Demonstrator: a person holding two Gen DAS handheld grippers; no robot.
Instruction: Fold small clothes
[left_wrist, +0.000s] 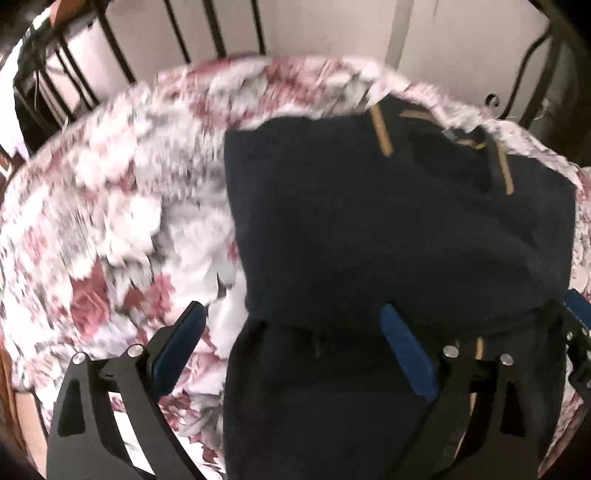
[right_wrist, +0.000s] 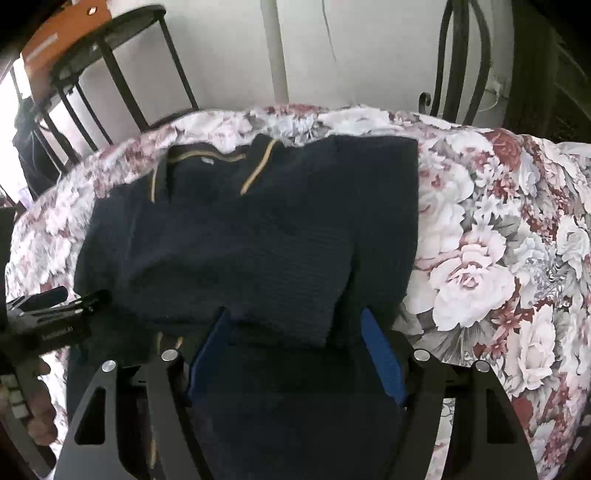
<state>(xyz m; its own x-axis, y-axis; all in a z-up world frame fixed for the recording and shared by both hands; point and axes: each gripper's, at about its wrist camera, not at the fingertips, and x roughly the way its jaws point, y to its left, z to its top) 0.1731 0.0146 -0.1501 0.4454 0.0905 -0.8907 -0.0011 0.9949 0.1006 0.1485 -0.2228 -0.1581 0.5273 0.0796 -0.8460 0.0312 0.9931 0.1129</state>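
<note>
Your right hand-held gripper (right_wrist: 295, 350) sits spread over the near hem of the navy polo shirt (right_wrist: 236, 236), pinching nothing. Your left hand-held gripper (left_wrist: 295, 343) is likewise spread at the shirt's left edge. The shirt lies partly folded on the floral bedspread (right_wrist: 480, 258), collar away from you, probably so the hem can fold up.

shirt (right_wrist: 229, 243): I see dark navy knit cloth, matt and ribbed, with tan trim.
bedspread (right_wrist: 480, 266): printed floral cloth, soft and matt.
left gripper (left_wrist: 291, 339): matt black plastic arms, blue pads, shiny metal pins.
right gripper (right_wrist: 295, 343): I see the same finish.
bed frame (left_wrist: 177, 33): black painted metal bars.
</note>
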